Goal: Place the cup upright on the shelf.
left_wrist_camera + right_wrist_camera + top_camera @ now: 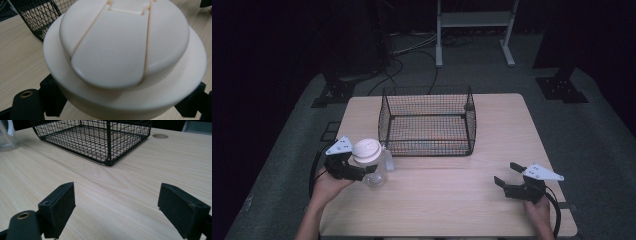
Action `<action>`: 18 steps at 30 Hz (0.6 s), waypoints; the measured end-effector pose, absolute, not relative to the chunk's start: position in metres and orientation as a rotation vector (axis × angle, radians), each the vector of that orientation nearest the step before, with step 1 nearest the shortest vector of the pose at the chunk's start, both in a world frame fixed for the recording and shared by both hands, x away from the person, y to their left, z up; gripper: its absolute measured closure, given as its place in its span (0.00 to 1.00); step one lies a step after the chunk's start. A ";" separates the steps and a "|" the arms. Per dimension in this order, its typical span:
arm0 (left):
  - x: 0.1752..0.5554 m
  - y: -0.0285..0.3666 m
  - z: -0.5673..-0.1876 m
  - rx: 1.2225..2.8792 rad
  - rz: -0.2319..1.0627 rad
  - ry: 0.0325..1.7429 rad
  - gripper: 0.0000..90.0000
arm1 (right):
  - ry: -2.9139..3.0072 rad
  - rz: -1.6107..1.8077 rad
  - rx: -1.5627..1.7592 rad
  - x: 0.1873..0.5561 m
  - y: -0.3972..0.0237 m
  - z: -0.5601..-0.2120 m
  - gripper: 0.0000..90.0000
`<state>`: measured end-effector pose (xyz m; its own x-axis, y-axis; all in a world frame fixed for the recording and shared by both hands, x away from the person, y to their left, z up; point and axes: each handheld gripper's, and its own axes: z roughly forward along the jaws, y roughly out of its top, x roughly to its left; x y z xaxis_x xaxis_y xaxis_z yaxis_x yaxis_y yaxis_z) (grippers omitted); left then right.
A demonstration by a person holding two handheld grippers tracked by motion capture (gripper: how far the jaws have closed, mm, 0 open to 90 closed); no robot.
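**Cup in the grip, basket waiting**

At the near edge of the table (447, 210), the right gripper (508, 175) rests low above the bare wood with its jaws spread wide and nothing between them; the right gripper view shows both black pads standing apart over the grain. Over at the near left, the left gripper (362, 172) is clenched on a clear plastic cup (373, 162) with a cream flip-top lid (125, 47), the jaws pressing in just under the lid's rim. The cup stands upright, on or barely off the tabletop; which of the two cannot be told. It sits just beside the front left corner of the wire basket (428, 120), not inside it.

Farther back, the basket stands in the middle of the table, and it looks empty.

The grasp seems made, so the step in hand is likely the pick-up. The next move probably calls for lifting the cup high enough to pass over the basket's front wall, then lowering it inside while keeping it upright.

No brand, label or writing can be read on the lid, cup or basket.
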<state>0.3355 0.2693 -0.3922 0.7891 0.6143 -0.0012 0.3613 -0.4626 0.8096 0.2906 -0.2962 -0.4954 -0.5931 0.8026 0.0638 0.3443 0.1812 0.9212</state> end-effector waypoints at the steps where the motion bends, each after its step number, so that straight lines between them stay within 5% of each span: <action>1: 0.335 0.269 -0.391 2.100 0.366 0.720 0.17 | 2.025 1.398 1.076 0.291 -0.296 -0.495 0.15; 18: 0.333 0.227 -0.353 2.153 0.362 0.575 0.17 | 2.022 1.403 1.078 0.291 -0.297 -0.495 0.15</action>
